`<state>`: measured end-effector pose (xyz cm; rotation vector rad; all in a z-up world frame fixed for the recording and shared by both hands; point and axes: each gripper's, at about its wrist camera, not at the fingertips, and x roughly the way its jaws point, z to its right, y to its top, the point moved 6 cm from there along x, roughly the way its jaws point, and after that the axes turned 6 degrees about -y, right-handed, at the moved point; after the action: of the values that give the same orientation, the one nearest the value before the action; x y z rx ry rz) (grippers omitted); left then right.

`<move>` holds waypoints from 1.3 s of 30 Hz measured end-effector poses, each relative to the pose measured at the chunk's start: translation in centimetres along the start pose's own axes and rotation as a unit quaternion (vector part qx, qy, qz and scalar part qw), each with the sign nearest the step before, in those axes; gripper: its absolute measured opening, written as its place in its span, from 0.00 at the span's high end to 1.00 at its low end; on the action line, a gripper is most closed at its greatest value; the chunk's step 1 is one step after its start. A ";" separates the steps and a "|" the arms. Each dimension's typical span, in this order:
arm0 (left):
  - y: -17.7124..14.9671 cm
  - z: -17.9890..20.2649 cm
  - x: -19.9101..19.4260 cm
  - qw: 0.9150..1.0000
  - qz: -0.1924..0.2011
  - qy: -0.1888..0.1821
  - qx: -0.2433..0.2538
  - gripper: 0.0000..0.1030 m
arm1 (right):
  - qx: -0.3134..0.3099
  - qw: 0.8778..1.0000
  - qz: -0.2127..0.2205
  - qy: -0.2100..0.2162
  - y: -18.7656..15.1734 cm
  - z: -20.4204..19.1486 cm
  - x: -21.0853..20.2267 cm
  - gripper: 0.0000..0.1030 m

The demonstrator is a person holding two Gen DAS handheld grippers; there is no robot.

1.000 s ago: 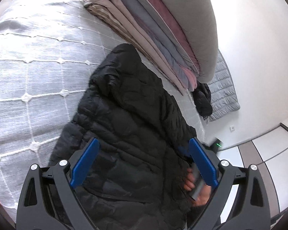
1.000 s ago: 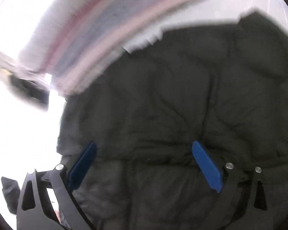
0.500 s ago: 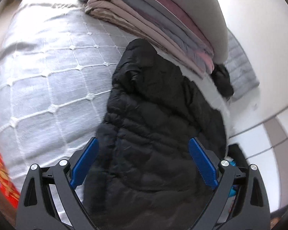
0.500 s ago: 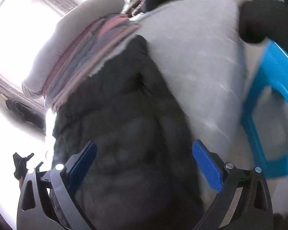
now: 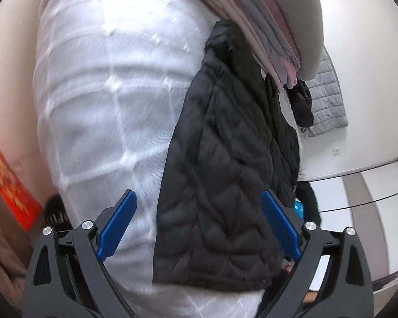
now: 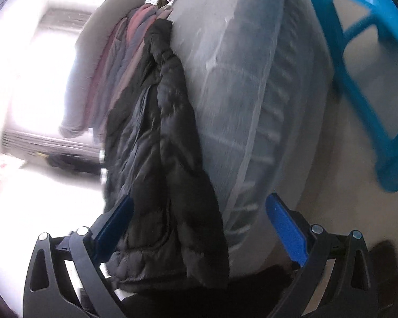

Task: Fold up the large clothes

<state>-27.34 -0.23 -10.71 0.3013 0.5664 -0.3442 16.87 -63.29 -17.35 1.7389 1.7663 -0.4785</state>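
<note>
Red paper with gold print [image 5: 6, 177] hangs at the far left of the left wrist view, beside the one bed under a white quilted cover [image 5: 106, 92]. One black quilted puffer jacket [image 5: 225, 185] lies folded lengthwise along the bed's right edge, its hem at the near corner and its collar touching a single stack of folded blankets [image 5: 273, 26]. Right of that, one small dark garment [image 5: 302, 103] and one grey quilted piece [image 5: 327, 100] hang on the wall.

Both grippers are released and grasp nothing. The left gripper [image 5: 199, 228] hangs above the jacket's hem, blue pads spread wide. In the right wrist view the right gripper [image 6: 199, 233] sits tilted off the bed's near end, equally spread, with the jacket [image 6: 161, 172] between its left pad and the bed cover [image 6: 252, 92]; one blue plastic stool [image 6: 371, 79] stands at far right.

Half a second ago both cameras were nearer the jacket; each has since drawn back.
</note>
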 end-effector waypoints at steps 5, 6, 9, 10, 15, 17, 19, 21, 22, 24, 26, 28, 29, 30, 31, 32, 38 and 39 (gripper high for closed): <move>-2.6 -0.7 1.0 0.999 -0.033 -0.022 -0.018 0.12 | 0.007 0.998 -0.029 0.052 -1.7 0.1 1.4 0.07; -3.1 -0.7 1.4 0.999 -0.042 -0.022 -0.017 0.12 | 0.005 0.998 -0.033 0.058 -2.1 0.0 1.6 0.07; -4.0 -0.4 2.1 0.999 -0.052 -0.012 -0.008 0.12 | -0.007 0.996 -0.045 0.071 -3.2 -0.7 2.2 0.07; -4.0 -0.5 2.0 0.999 -0.051 -0.011 -0.007 0.12 | -0.010 0.996 -0.048 0.074 -3.3 -0.9 2.3 0.07; -5.0 -0.2 2.0 0.997 -0.064 -0.044 -0.017 0.12 | -0.023 0.994 -0.058 0.095 -4.2 -2.1 2.6 0.07; -5.7 1.0 2.3 0.994 -0.080 -0.077 -0.011 0.12 | -0.030 0.993 -0.056 0.101 -4.4 -2.7 2.4 0.07; -6.5 1.9 3.0 0.993 -0.095 -0.074 0.008 0.12 | -0.042 0.992 -0.053 0.103 -4.4 -3.4 2.1 0.11; -6.8 2.0 3.6 0.994 -0.096 -0.049 0.023 0.12 | -0.051 0.992 -0.050 0.102 -4.5 -4.0 1.8 0.43; -7.0 2.1 4.0 0.995 -0.090 -0.039 0.033 0.12 | -0.052 0.993 -0.049 0.097 -4.5 -4.1 1.8 0.49; -7.2 2.3 4.2 0.996 -0.076 -0.029 0.045 0.14 | -0.056 0.993 -0.046 0.090 -4.6 -4.2 1.9 0.73; -7.2 2.4 4.2 0.996 -0.066 -0.008 0.058 0.53 | -0.056 0.994 -0.042 0.084 -4.7 -4.0 1.8 0.79; -7.3 1.9 4.4 0.996 -0.074 -0.018 0.038 0.85 | -0.053 0.994 -0.032 0.091 -4.9 -3.9 1.5 0.83; -7.2 1.8 4.4 0.997 -0.073 -0.024 0.030 0.87 | -0.053 0.994 -0.025 0.097 -4.9 -3.9 1.3 0.84; -7.3 1.8 4.4 0.997 -0.070 -0.021 0.036 0.87 | -0.053 0.993 -0.022 0.101 -4.9 -3.6 1.1 0.84; -7.2 2.0 4.4 0.996 -0.070 -0.020 0.041 0.88 | -0.054 0.993 -0.019 0.106 -5.0 -3.5 0.9 0.84; -7.4 2.1 4.5 0.996 -0.071 -0.021 0.043 0.88 | -0.054 0.993 -0.015 0.105 -4.9 -3.3 0.8 0.84; -7.7 2.3 5.5 0.995 -0.093 -0.036 0.026 0.66 | 0.041 0.993 -0.001 0.114 -3.6 1.2 0.9 0.26; -7.9 2.6 5.6 0.994 -0.093 -0.045 0.024 0.59 | 0.044 0.991 -0.002 0.125 -3.5 1.4 0.9 0.26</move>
<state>-24.82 -9.57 -13.28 0.2792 0.4979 -0.5497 13.69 -63.74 -19.50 1.9276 1.9465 -0.3563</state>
